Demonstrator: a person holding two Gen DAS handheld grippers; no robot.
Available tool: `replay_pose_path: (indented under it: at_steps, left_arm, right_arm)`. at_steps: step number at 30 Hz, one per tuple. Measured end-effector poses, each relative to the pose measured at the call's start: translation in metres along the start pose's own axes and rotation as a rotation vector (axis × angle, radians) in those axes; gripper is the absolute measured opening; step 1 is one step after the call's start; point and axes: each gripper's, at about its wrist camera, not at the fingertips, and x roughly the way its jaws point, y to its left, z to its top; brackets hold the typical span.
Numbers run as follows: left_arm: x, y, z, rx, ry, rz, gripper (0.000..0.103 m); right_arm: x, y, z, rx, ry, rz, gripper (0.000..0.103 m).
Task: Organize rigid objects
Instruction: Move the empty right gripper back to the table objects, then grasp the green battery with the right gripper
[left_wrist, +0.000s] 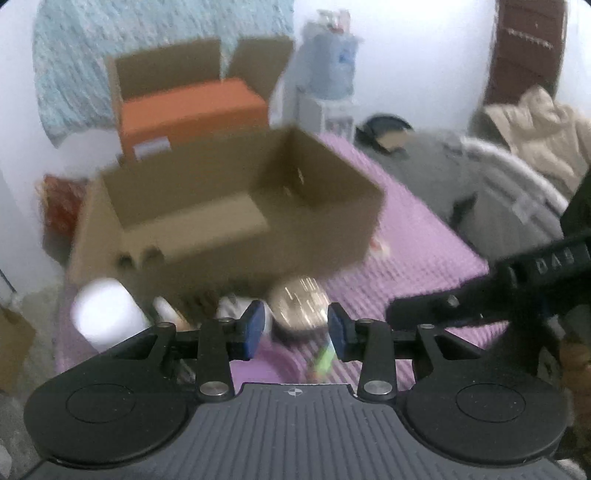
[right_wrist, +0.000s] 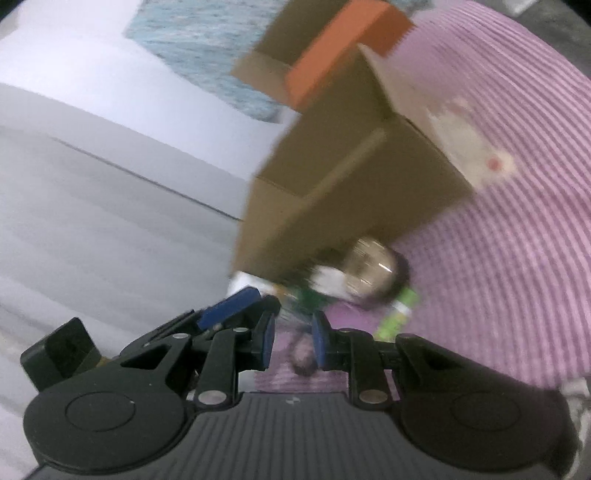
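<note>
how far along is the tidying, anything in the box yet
Nothing looks done: the open cardboard box shows only bare floor inside. Nothing in hand: left gripper and right gripper are both empty. Left: white cylinder, shiny round tin and green tube on the purple mat.

"DAS" on the right tool (left_wrist: 546, 264)

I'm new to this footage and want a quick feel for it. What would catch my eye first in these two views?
The big open cardboard box fills the middle of the left wrist view, standing on a purple ribbed mat, with an orange box in another carton behind it. Small items crowd its near side: a shiny round tin, a white cylinder to the left, and a green tube. Both the left gripper and the right gripper are empty.
</note>
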Motion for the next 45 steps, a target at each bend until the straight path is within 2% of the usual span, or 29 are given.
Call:
replay_pose_path:
  at_steps: [4,10,19,23,26,30,45]
  left_arm:
    - [0.025,-0.022,-0.021,0.05,0.038,0.021,0.027]
    - [0.05,-0.033,-0.032,0.102,0.082,0.011,0.021]
    - [0.075,-0.042,-0.027,0.148,0.155,0.04,0.018]
    - [0.085,-0.045,-0.023,0.15,0.188,0.026,0.018]
    - [0.088,-0.048,-0.02,0.154,0.188,0.015,0.018]
    - [0.088,-0.051,-0.019,0.126,0.197,-0.047,0.018]
    - [0.085,-0.044,-0.022,0.083,0.169,-0.027,0.019]
  right_arm:
    - [0.007,-0.021,-0.007,0.059,-0.008,-0.073,0.024]
    - [0.022,-0.034,-0.004,0.062,-0.015,-0.152,0.024]
    - [0.065,-0.04,0.009,0.048,0.02,-0.229,0.024]
    - [0.078,-0.041,0.009,0.042,0.026,-0.239,0.024]
    - [0.08,-0.044,0.009,0.044,0.024,-0.242,0.024]
    - [0.076,-0.048,0.011,0.044,0.018,-0.248,0.024]
    - [0.095,-0.044,0.008,-0.032,0.021,-0.284,0.021]
